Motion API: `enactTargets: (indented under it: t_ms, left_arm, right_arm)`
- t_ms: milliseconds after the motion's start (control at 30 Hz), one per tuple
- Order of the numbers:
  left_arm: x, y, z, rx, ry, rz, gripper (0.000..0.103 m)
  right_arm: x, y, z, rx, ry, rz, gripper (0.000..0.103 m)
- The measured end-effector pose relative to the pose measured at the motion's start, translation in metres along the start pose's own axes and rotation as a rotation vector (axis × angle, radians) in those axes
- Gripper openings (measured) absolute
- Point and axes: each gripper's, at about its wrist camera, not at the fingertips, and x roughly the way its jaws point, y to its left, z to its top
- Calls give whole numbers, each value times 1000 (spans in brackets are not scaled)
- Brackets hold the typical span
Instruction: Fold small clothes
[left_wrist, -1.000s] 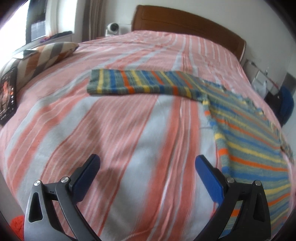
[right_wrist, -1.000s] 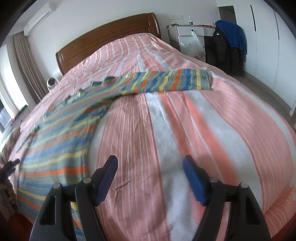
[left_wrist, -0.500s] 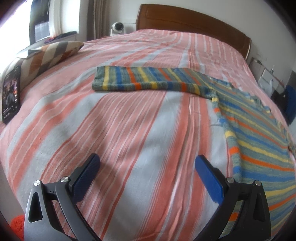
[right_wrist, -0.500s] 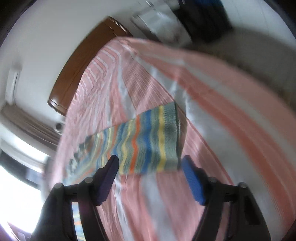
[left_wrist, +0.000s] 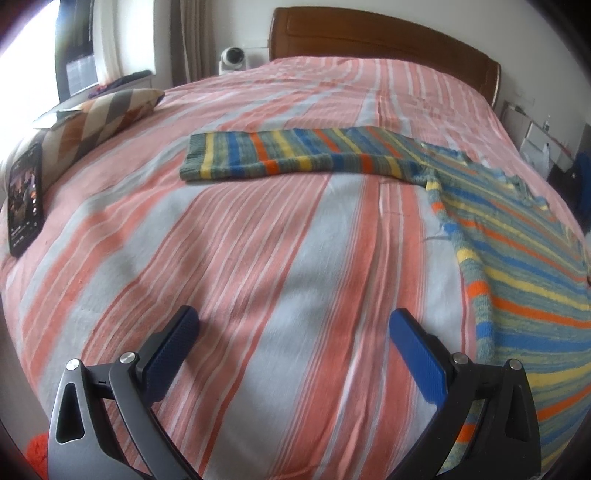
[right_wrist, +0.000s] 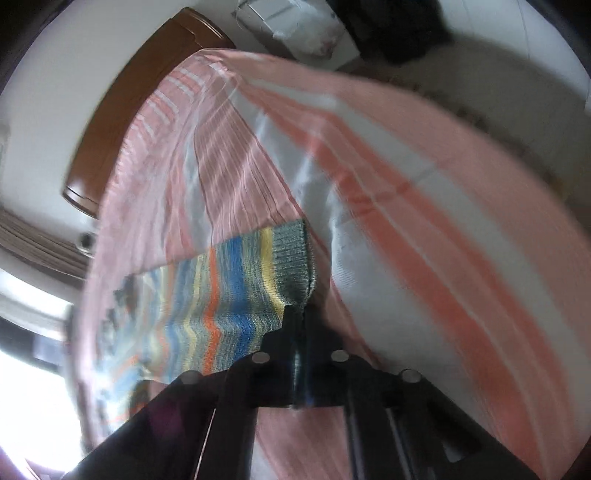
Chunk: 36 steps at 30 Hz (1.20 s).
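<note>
A striped knit sweater in blue, yellow, orange and grey-green lies flat on the bed. Its left sleeve stretches across the bed ahead of my left gripper, which is open and empty above the bedspread, short of the sleeve. In the right wrist view my right gripper is shut on the grey-green cuff corner of the sweater's other sleeve. That view is tilted and blurred.
The bed has a pink, orange and white striped bedspread and a wooden headboard. A patterned pillow and a phone lie at the left edge. A small white camera stands behind the bed.
My right gripper moved forward to the right sleeve's cuff, rolled over and closed on it. My left gripper stayed open and drifted slightly toward the left sleeve.
</note>
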Motion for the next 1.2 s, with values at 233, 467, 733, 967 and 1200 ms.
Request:
enactTargets:
  t_ms: [233,467,733,967,1200]
  left_arm:
    - [0,1,2,-9,5,-10,102]
    - [0,3,1,-5,4,-14,102]
    - [0,4,1,-5,6,-20,103]
    - [2,2,2,0,6,-13,103]
    - [3,0,1,8,2,-2,103]
  right_arm:
    - [-75,169,3,-297,-136,190,4]
    - [-50,358,-46,-470,-3,507,9]
    - [13,362,-83,-316,135,613,72]
    - [10,255,-106,-402,46,371,72]
    - [-25,154,-169,-563,-93,137,72]
